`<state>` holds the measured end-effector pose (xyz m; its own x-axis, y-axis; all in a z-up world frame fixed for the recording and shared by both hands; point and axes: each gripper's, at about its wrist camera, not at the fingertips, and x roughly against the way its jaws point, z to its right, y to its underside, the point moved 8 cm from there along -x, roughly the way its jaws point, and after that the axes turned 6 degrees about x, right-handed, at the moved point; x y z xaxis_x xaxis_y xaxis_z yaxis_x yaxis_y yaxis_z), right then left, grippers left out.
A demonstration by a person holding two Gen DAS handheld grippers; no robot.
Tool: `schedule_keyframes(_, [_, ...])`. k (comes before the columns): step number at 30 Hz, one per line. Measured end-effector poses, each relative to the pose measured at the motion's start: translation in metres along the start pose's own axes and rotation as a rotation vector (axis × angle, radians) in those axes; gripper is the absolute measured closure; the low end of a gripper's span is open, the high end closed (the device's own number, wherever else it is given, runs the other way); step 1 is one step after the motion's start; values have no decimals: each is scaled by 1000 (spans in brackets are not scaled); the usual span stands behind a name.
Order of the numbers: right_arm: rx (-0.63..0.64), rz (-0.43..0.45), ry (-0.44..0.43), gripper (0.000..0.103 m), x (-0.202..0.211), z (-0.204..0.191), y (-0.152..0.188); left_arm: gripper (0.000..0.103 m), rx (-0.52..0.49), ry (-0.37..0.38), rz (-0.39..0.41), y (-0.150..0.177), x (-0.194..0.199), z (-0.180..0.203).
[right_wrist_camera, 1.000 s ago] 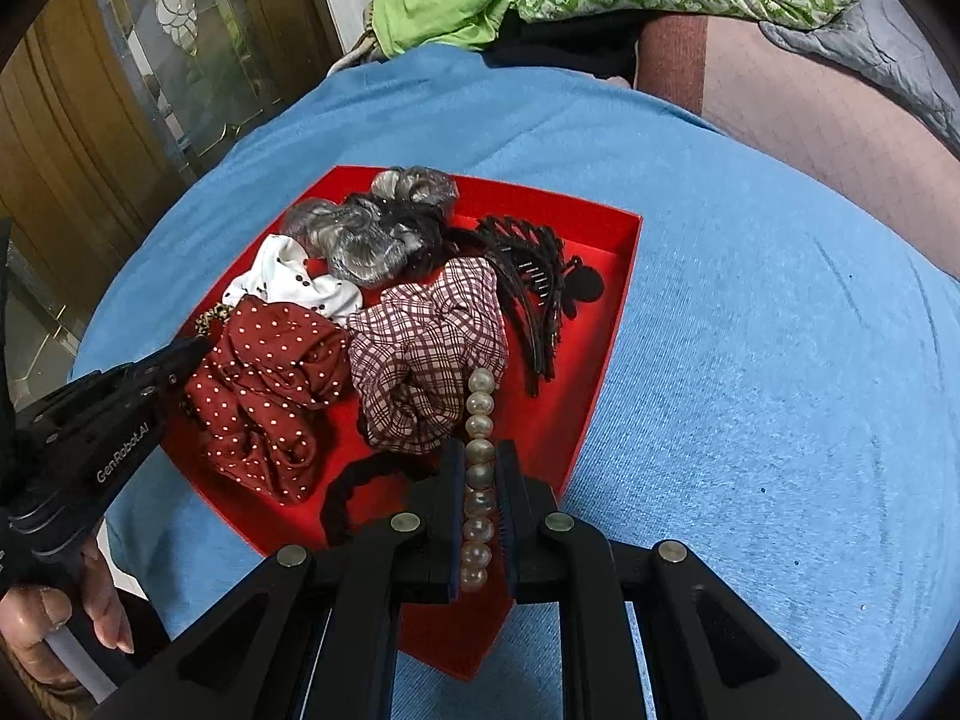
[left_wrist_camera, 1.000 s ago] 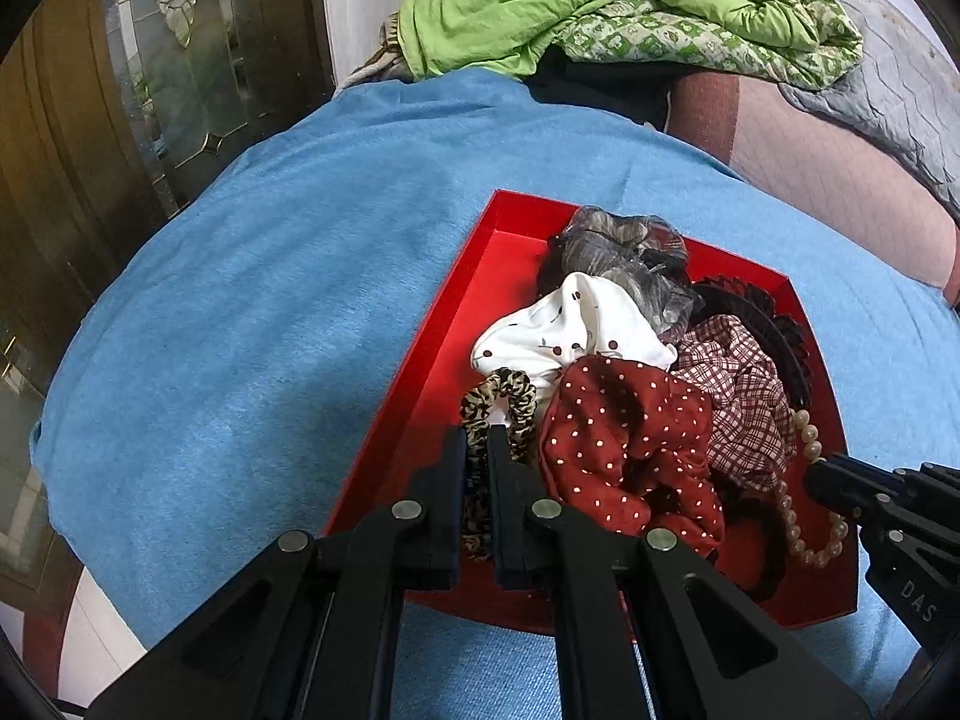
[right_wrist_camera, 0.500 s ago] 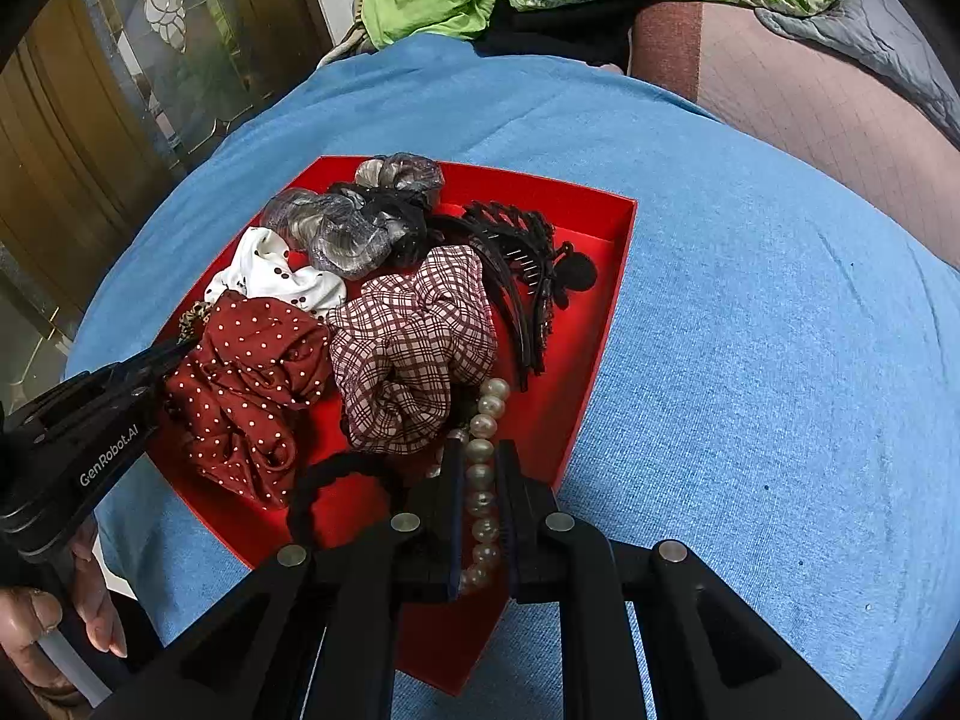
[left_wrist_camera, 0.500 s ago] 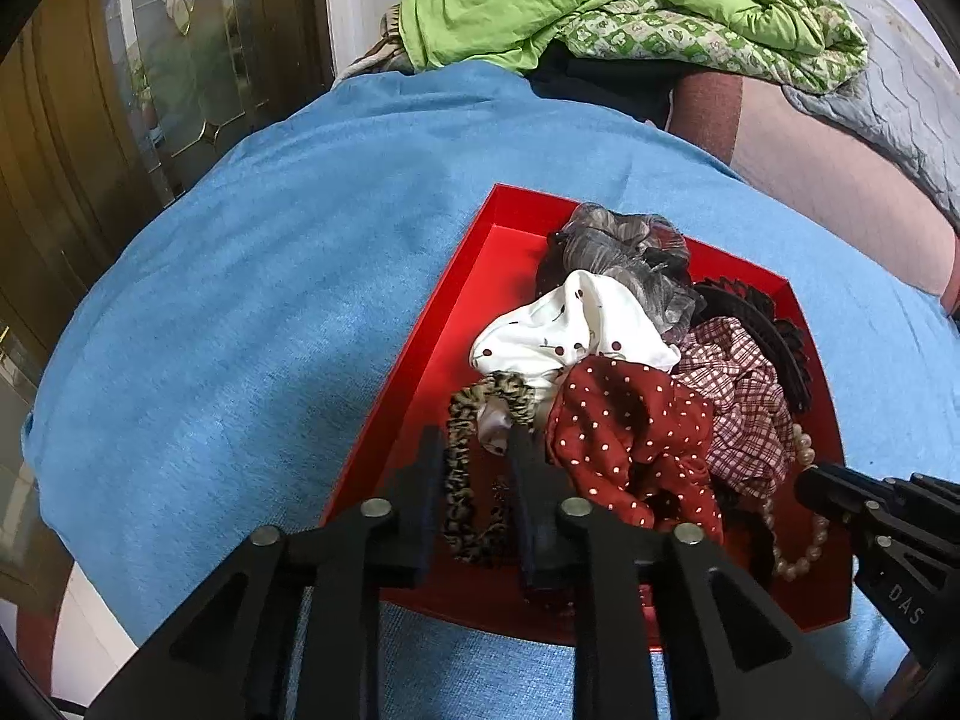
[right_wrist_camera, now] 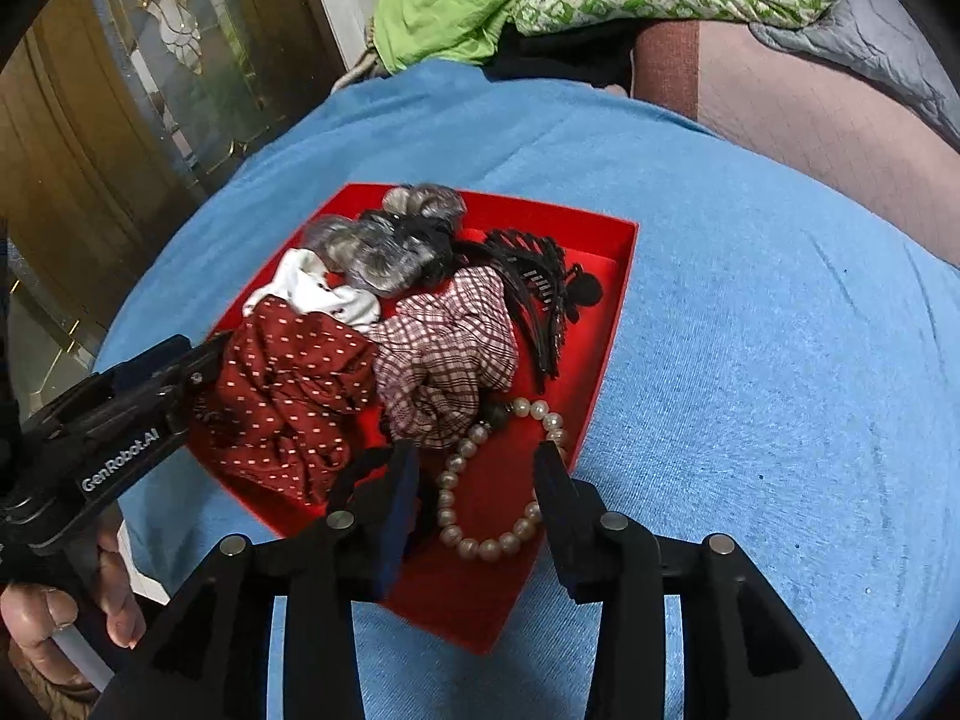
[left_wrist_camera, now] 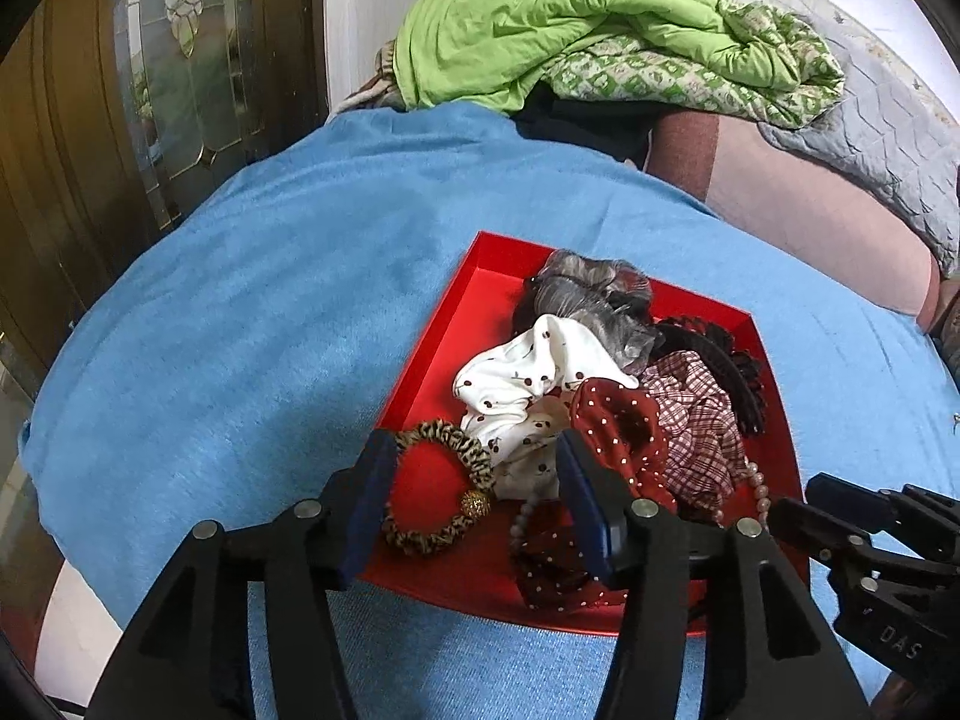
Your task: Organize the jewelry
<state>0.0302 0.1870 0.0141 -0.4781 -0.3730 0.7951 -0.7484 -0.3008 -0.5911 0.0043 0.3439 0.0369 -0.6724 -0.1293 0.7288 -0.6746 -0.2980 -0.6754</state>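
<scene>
A red tray [left_wrist_camera: 420,354] on a blue cloth holds hair ties and jewelry. My left gripper [left_wrist_camera: 477,456] hangs over its near left corner, jaws opening. A leopard-print hair tie [left_wrist_camera: 420,543] lies loose on the tray floor between them, and the pads do not press it. My right gripper [right_wrist_camera: 477,462] is over the near right corner, jaws opening too. A pearl bracelet [right_wrist_camera: 447,516] lies flat between its fingers, free of the pads. Each gripper shows in the other's view: the right gripper [left_wrist_camera: 801,501], the left gripper [right_wrist_camera: 204,360].
The tray also holds a dark red dotted scrunchie [right_wrist_camera: 288,384], a plaid one [right_wrist_camera: 450,348], a white one [left_wrist_camera: 528,360], a grey one [left_wrist_camera: 588,294], a black claw clip [right_wrist_camera: 540,276] and a black hair tie [right_wrist_camera: 360,468]. Green bedding [left_wrist_camera: 540,30] is piled behind. A person's hand [right_wrist_camera: 36,618] holds the left gripper.
Both grippers were shut, the left on the leopard hair tie and the right on the pearl bracelet. Both have opened, and the two pieces now lie loose in the tray.
</scene>
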Motion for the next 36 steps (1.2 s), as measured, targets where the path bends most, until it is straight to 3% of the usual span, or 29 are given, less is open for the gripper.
schedule_keyframes(5, [0,36,2,53,20,-5,5,39,0,-2,40,-2,11,1])
schedule_keyframes(11, [14,61,36,47,38,-1,18,23,-7,-30,151,-7,34,5])
schedule_keyframes(16, [6,76,69,44,52,6,32,7,-32,-130,333,-11,66,9])
schedule_keyframes(21, [-11,83,87,42,64,13,48,0,-56,-182,474,-10,107,18])
schedule_keyframes(30, [-11,141,134,37,97,27,67,0,-36,-131,470,22,160,40])
schedule_keyframes(36, [-3,183,189,33,118,37,78,0,-43,-39,277,54,154,62])
